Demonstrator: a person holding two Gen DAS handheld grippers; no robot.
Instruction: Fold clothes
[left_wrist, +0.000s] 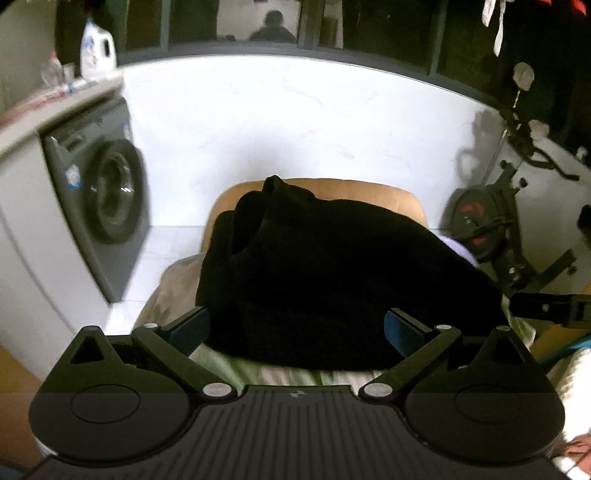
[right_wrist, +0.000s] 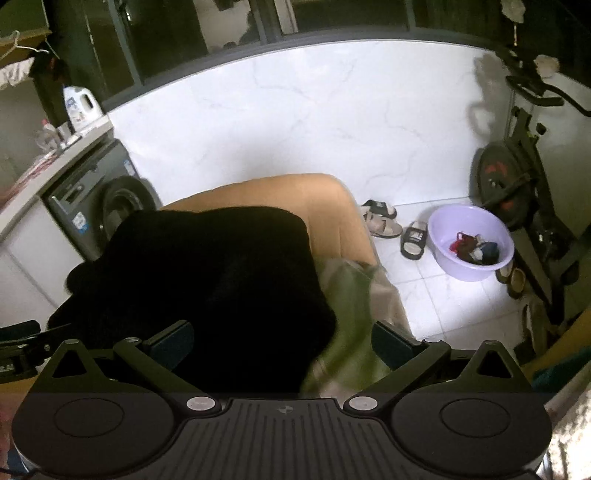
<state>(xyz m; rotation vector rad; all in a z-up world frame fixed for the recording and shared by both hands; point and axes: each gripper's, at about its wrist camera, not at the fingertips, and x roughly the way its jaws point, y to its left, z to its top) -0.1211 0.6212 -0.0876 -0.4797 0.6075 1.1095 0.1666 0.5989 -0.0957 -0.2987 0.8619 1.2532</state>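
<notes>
— White marbled wall panels and glossy white floor tiles (right_wrist: 424, 295) fill the background, right?

— Yes, with a grey front-loading washing machine (left_wrist: 99, 192) under a pale counter (left_wrist: 55, 107) that carries a white plastic detergent jug (left_wrist: 96, 48).

— And the clothes?

— A black garment (left_wrist: 332, 280), thick and matte, lies in a rounded, bunched heap on a smooth tan cushioned seat (right_wrist: 314, 199). Pale green and beige crumpled cloth (right_wrist: 354, 302) sits under its near edge.

— The left hand-held gripper (left_wrist: 295, 332)?

— Jaws spread wide, nothing between the pads; the black heap lies just beyond them.

— The right hand-held gripper (right_wrist: 284, 343)?

— Also spread apart, empty, over the heap's edge and the green cloth.

— Anything else?

— A round lilac plastic basin (right_wrist: 471, 240) with small dark items, sandals (right_wrist: 391, 225) on the tiles, and a black exercise bike (right_wrist: 517, 184).
</notes>
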